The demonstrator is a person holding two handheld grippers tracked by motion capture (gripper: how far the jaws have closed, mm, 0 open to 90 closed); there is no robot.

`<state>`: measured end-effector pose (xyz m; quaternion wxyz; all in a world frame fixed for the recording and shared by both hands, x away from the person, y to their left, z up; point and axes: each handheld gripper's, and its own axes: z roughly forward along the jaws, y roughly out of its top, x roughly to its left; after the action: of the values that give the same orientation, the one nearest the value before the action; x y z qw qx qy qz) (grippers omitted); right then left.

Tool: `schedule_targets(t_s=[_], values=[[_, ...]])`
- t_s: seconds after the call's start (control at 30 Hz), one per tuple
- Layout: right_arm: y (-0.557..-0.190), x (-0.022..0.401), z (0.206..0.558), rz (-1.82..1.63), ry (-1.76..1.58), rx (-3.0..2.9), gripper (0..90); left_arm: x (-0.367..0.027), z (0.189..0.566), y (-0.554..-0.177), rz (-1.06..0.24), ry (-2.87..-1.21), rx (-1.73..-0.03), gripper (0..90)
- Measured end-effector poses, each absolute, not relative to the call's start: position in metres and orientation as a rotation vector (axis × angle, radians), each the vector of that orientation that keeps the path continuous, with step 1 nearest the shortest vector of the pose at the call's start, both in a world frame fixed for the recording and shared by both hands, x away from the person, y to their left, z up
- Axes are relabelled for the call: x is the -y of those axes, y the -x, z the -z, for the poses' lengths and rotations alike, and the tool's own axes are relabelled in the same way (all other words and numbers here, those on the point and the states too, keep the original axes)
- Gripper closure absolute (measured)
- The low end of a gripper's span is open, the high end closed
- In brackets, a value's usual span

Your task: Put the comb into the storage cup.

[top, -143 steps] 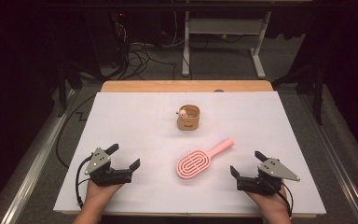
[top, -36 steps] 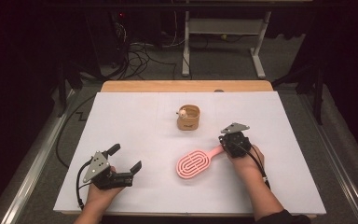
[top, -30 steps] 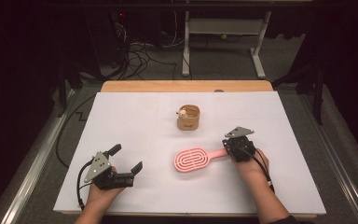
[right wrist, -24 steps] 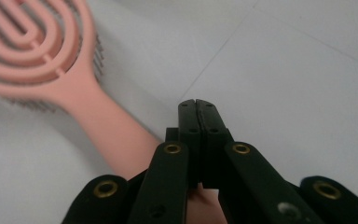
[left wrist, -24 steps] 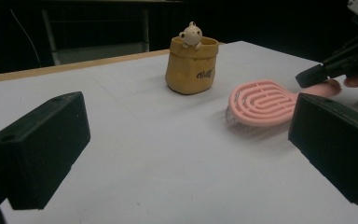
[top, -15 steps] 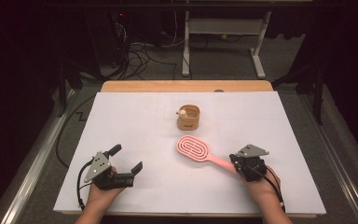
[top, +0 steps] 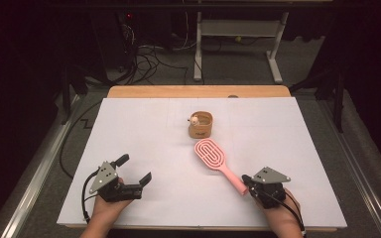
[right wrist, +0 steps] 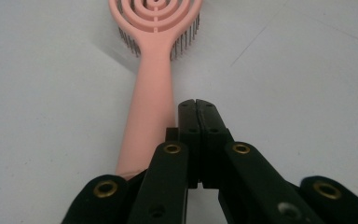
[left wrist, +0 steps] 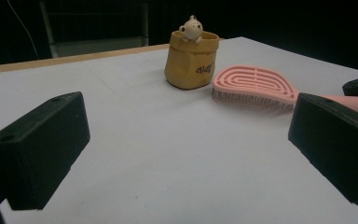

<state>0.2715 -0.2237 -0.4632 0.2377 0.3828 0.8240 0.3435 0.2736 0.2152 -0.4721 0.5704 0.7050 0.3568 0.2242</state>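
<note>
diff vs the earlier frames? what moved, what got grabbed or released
The right gripper went out to the pink brush, then drew back toward the near right edge with shut jaws against its handle. That swung the brush: its head now points up-left at the yellow pouch, handle toward the near right. No clear grip. Left gripper, open, and the pouch stayed put.

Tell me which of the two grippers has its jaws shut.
The right gripper: its jaws meet beside the pink hairbrush handle. The left gripper has jaws spread wide apart.
</note>
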Motion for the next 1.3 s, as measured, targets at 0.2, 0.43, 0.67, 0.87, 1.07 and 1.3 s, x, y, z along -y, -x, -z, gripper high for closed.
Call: schedule_targets(t_s=[0.2, 0.43, 0.67, 0.87, 1.07, 1.3], values=[[-0.267, 0.228, 0.464, -0.980, -1.058, -2.239, 90.0, -0.216, 0.472, -0.273, -0.523, -1.653, -0.842, 0.0], [-0.266, 0.245, 0.464, -1.092, -1.110, -2.146, 90.0, -0.217, 0.473, -0.276, -0.507, -1.664, -0.864, 0.0], [-0.269, 0.255, 0.464, -1.126, -1.157, -2.107, 78.5, -0.217, 0.474, -0.278, -0.529, -1.690, -0.873, 0.2], [-0.270, 0.258, 0.465, -1.133, -1.186, -2.087, 59.3, -0.218, 0.474, -0.278, -0.526, -1.690, -0.877, 0.2], [-0.271, 0.262, 0.465, -1.202, -1.218, -2.069, 32.6, -0.218, 0.474, -0.281, -0.443, -1.706, -0.909, 0.8], [-0.274, 0.267, 0.465, -1.236, -1.283, -2.023, 0.2, -0.218, 0.474, -0.280, -0.469, -1.706, -0.905, 0.0]])
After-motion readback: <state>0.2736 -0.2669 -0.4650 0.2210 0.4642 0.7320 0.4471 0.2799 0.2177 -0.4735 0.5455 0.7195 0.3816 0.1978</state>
